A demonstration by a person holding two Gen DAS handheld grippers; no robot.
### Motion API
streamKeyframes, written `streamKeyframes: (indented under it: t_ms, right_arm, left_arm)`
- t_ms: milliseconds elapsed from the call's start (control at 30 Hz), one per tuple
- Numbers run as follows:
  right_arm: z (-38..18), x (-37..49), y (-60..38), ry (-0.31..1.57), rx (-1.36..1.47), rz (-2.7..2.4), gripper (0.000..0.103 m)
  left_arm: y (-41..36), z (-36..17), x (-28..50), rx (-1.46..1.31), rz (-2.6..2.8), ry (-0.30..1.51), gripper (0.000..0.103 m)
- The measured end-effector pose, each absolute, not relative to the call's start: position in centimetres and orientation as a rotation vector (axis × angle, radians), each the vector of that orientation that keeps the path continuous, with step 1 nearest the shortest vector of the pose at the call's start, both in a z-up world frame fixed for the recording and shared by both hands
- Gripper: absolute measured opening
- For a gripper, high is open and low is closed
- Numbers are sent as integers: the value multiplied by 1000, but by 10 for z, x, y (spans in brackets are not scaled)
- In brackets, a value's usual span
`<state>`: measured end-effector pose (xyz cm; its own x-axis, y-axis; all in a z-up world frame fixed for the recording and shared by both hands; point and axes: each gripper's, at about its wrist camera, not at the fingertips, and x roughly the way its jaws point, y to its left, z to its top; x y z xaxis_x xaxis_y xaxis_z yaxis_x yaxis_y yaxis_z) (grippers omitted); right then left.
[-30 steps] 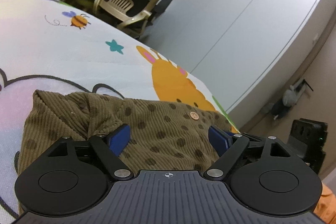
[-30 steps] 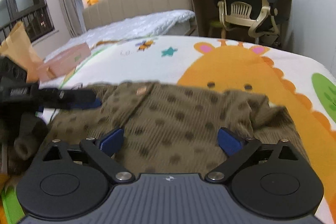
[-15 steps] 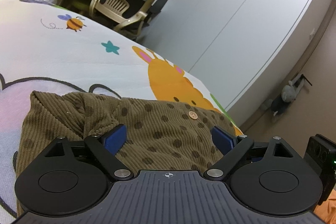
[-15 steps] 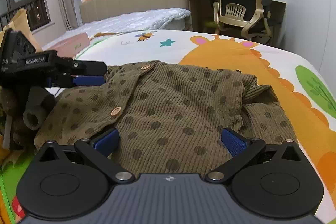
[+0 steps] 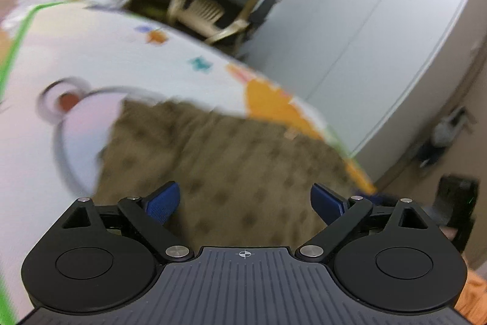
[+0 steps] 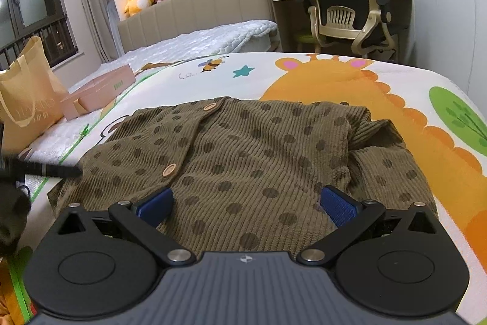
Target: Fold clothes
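Note:
A brown corduroy garment [image 6: 252,154] with dark dots and wooden buttons lies folded on a cartoon-print mat [image 6: 350,87]. My right gripper [image 6: 246,206] is open and empty, low over the garment's near edge. My left gripper [image 5: 245,203] is open and empty over the same garment [image 5: 237,160], which is blurred in the left wrist view. The left gripper's fingers [image 6: 51,171] show at the left edge of the right wrist view, beside the garment's left side. The right gripper's body [image 5: 456,203] shows at the right of the left wrist view.
A pink box [image 6: 100,90] and a tan tote bag [image 6: 27,102] sit at the mat's far left. A bed [image 6: 201,41] lies behind the mat. An office chair [image 6: 347,5] stands at a desk at the back right. A white wardrobe [image 5: 365,20] runs along the mat's right side.
The left gripper has pulled back and risen, its view now blurred by motion. The right gripper has lifted slightly, showing more of the garment. Both stay open.

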<state>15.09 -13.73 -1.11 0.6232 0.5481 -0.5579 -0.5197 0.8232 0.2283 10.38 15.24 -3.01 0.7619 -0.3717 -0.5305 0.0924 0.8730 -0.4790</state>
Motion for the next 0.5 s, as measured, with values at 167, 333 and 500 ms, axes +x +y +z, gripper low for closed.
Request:
streamKeyframes:
  t_ms: [167, 333, 500]
  right_arm:
    - [-11, 150, -137, 656, 46, 611, 103]
    - [-10, 149, -136, 655, 42, 608, 103]
    - [-11, 149, -136, 656, 45, 609, 103]
  left_arm:
    - [145, -32, 82, -423, -328, 690, 96]
    - [157, -32, 112, -573, -407, 668, 97]
    - [194, -44, 168, -726, -389, 739, 97]
